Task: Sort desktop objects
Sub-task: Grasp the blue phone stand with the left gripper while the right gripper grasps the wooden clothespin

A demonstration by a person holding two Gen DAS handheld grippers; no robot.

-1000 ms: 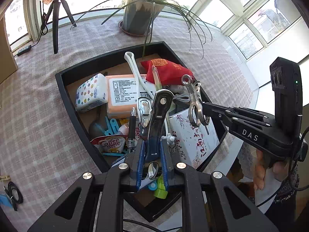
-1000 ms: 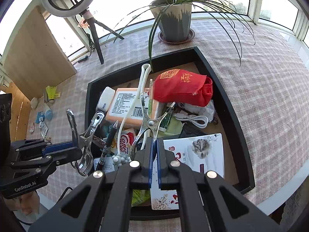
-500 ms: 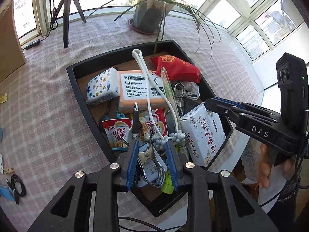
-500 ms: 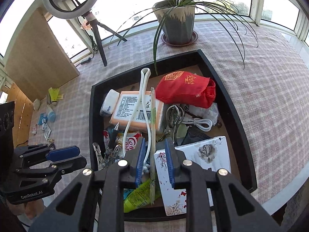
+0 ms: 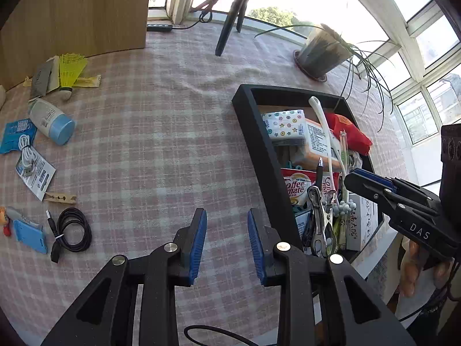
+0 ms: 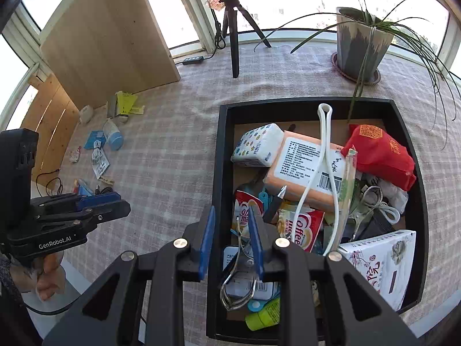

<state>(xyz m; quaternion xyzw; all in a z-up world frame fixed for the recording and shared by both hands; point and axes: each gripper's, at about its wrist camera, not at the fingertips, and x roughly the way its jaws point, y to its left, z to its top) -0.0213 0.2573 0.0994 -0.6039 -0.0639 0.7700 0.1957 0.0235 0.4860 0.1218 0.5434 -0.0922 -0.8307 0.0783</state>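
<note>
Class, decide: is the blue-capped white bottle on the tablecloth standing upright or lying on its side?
Lying on its side: the bottle rests lengthwise on the tablecloth, cap pointing sideways.

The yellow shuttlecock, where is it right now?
In the left wrist view the yellow shuttlecock lies far left on the tablecloth, by the wooden board, above the blue-capped bottle.

Black left gripper point(image 5: 227, 242) — blue pads, silver screws, right gripper point(image 6: 231, 240) alike — white "DAS" lettering

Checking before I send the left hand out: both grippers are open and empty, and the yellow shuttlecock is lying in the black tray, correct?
Not quite. The yellow shuttlecock lies on the checked tablecloth by the wooden board, far from the black tray, as the left wrist view shows. The left gripper and right gripper are open and empty.
</note>
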